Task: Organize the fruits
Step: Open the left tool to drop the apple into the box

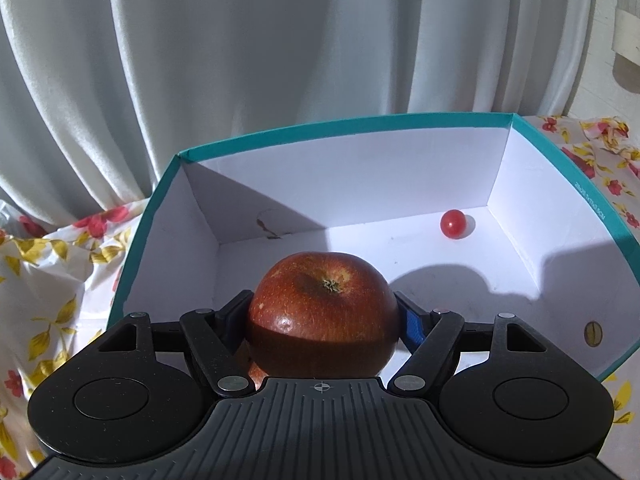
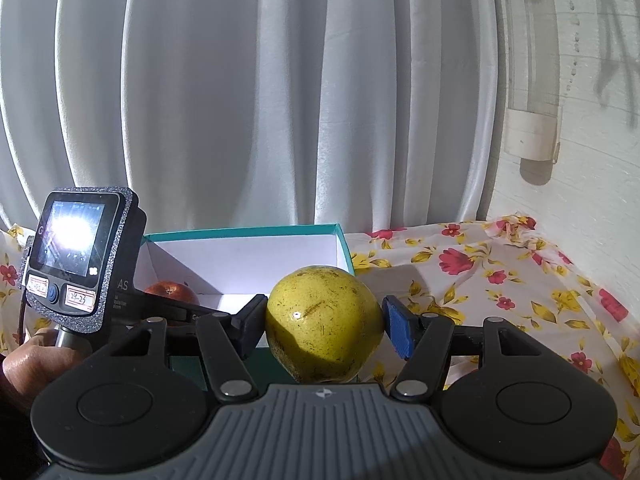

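In the left wrist view a red apple (image 1: 320, 312) sits between the blue pads of my left gripper (image 1: 324, 318), which is shut on it just above the floor of a white box with a teal rim (image 1: 360, 122). A small red round fruit (image 1: 452, 223) lies in the box's far right corner. In the right wrist view my right gripper (image 2: 324, 322) is shut on a speckled yellow round fruit (image 2: 324, 320), held in front of the box's right end (image 2: 344, 248). The apple (image 2: 172, 290) shows there inside the box.
The box stands on a table covered by a cloth with a flower print (image 2: 500, 280). White curtains (image 2: 280, 100) hang close behind, and a white wall (image 2: 580, 184) is to the right. A hand (image 2: 32, 356) holds the left gripper's handle under its small screen (image 2: 72, 240).
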`<state>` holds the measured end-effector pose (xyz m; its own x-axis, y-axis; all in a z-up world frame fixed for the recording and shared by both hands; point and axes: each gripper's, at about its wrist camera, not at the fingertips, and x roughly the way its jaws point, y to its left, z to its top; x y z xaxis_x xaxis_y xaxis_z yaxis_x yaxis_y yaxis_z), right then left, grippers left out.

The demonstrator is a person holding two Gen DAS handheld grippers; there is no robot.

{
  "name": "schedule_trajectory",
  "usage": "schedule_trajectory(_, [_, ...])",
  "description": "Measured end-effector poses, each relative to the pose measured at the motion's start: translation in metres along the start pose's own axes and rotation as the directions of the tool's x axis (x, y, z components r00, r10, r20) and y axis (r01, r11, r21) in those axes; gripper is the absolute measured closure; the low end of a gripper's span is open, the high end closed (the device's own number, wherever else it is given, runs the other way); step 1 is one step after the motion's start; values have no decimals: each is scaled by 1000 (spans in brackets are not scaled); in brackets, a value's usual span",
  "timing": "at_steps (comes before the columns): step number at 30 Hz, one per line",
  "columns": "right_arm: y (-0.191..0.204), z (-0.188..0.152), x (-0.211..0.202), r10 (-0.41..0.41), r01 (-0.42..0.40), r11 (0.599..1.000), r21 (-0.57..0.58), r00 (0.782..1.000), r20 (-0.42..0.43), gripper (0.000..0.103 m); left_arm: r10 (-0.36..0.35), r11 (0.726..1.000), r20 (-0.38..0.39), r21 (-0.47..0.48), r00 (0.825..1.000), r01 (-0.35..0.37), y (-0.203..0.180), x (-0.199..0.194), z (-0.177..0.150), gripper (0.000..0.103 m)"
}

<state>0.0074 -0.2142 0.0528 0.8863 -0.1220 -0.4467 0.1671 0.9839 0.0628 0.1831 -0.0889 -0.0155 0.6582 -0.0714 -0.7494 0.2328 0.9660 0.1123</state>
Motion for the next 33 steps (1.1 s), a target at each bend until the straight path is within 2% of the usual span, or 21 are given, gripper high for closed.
schedule_trajectory(4, [1,0,2,4,-4,1000,-5,1000,0,41,-47,999,-25,-19,999,47,2,2,1,21])
schedule_trajectory(5, [1,0,3,5,-5,1000,-7,1000,-1,41,-41,999,-10,-17,999,41,2,0,0,17])
schedule_trajectory(7, [0,1,5,7,-7,1000,-3,1000,-4,41,-12,1000,19,-10,1000,12,1,-6,1,14])
schedule_trajectory(10, [1,1,7,9,-9,1000,-7,1000,-6,41,-28,999,45,-24,999,29,7,-18,3,12])
schedule_trajectory(13, [3,2,9,16,-16,1000,-18,1000,-4,41,-7,999,73,-44,997,11,15,-34,2,8])
schedule_trajectory(19, [7,4,17,33,-34,999,-37,999,-6,41,15,993,104,-121,994,-2,34,-69,-5,6])
schedule_trajectory(27, [12,6,27,49,-48,997,-63,999,3,41,35,984,99,-178,994,-17,52,-97,-19,3])
schedule_trajectory(33, [15,3,36,47,-46,996,-72,999,11,40,35,981,132,-194,991,-9,57,-123,-32,3])
